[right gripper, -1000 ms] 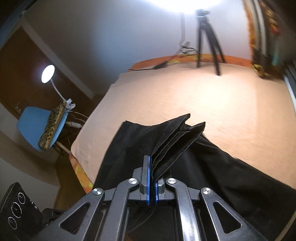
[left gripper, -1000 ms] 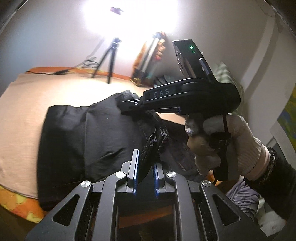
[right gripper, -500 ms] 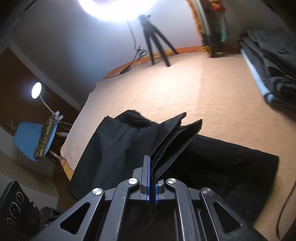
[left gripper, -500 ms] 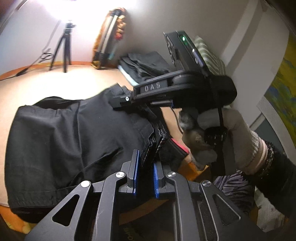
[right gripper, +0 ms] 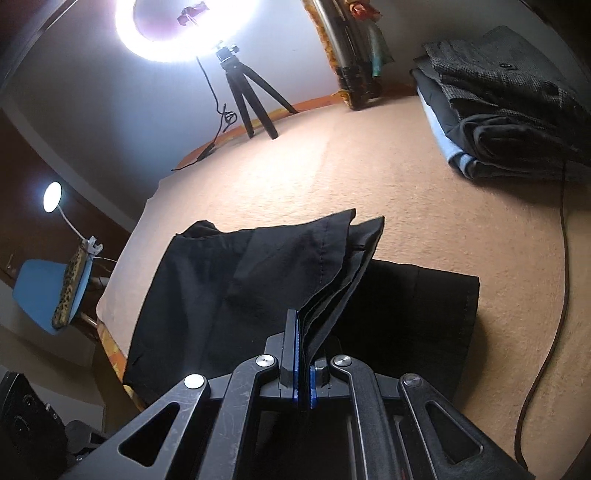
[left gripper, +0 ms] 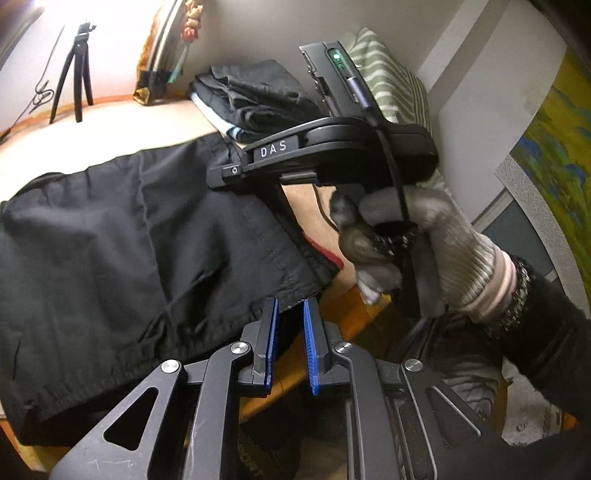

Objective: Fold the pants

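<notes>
Black pants (left gripper: 129, 240) lie folded over on the peach bed cover (left gripper: 110, 129), near its front edge. My left gripper (left gripper: 290, 321) sits at their near right corner, its blue pads a little apart with the thick hem corner running in between the tips. My right gripper (right gripper: 303, 354) is shut on several folded layers of the pants (right gripper: 240, 295), which stand up from its pads as a raised flap. In the left wrist view its black body (left gripper: 332, 147) hovers over the pants' right edge, held by a gloved hand (left gripper: 424, 236).
A stack of folded dark clothes (right gripper: 509, 110) sits at the bed's far right, against a striped pillow (left gripper: 391, 85). A tripod (right gripper: 243, 99) with a ring light (right gripper: 184, 29) stands at the far edge. A cable (right gripper: 554, 295) trails down the right. A blue chair (right gripper: 40, 295) stands off the left side.
Both grippers have carried the pants' end to the right, toward the folded stack. The cloth in the left gripper has sunk from an upright bunch to lying almost flat on the bed.
</notes>
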Available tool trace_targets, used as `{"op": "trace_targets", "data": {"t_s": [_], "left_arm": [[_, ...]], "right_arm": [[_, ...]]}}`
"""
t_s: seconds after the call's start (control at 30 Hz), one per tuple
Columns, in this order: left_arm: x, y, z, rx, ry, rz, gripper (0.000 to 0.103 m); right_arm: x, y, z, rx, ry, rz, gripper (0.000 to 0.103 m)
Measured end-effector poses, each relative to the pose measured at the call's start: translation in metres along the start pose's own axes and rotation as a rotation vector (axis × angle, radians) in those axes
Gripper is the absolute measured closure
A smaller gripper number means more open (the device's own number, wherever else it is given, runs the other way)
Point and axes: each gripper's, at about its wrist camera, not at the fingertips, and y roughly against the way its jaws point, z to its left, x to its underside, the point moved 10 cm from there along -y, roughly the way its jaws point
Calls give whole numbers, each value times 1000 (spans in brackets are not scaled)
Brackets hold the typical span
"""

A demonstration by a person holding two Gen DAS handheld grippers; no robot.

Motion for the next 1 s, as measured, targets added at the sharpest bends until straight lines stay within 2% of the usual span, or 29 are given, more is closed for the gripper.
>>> {"op": "trace_targets", "data": {"t_s": [0.13, 0.2, 0.23, 0.3, 0.4, 0.5, 0.57, 0.63, 0.73, 0.8, 0.9, 1.0], "left_arm": [[0, 19, 10, -2, 22, -20, 87], [-6, 31, 26, -35, 32, -48, 86], [-8, 39, 34, -58, 34, -62, 86], [-11, 55, 59, -131, 49, -94, 77], [-5, 71, 102, -242, 105, -121, 77], [8, 78, 147, -314, 202, -117, 77], [20, 78, 168, -341, 262, -104, 77], [30, 79, 178, -360, 284, -93, 77], [42, 76, 185, -394, 274, -65, 77], [47, 73, 186, -407, 274, -52, 77], [49, 72, 186, -422, 261, -43, 77], [50, 71, 185, -438, 246, -38, 77]], "right_arm": [[5, -2, -5, -6, -8, 3, 102], [7, 1, -6, -13, -14, -5, 102], [7, 5, -6, -18, -14, -13, 102], [8, 12, -4, -27, -1, -36, 102], [6, 22, 8, 23, 118, -79, 102], [11, 10, -4, 52, 112, -45, 102], [16, 1, -14, 74, 91, -17, 102], [17, -4, -16, 110, 123, -7, 101], [17, -3, -16, 191, 179, -9, 96], [15, 2, -17, 215, 178, -25, 82], [6, 19, -16, 253, 177, -86, 70], [-2, 34, -6, 247, 196, -151, 67]]}}
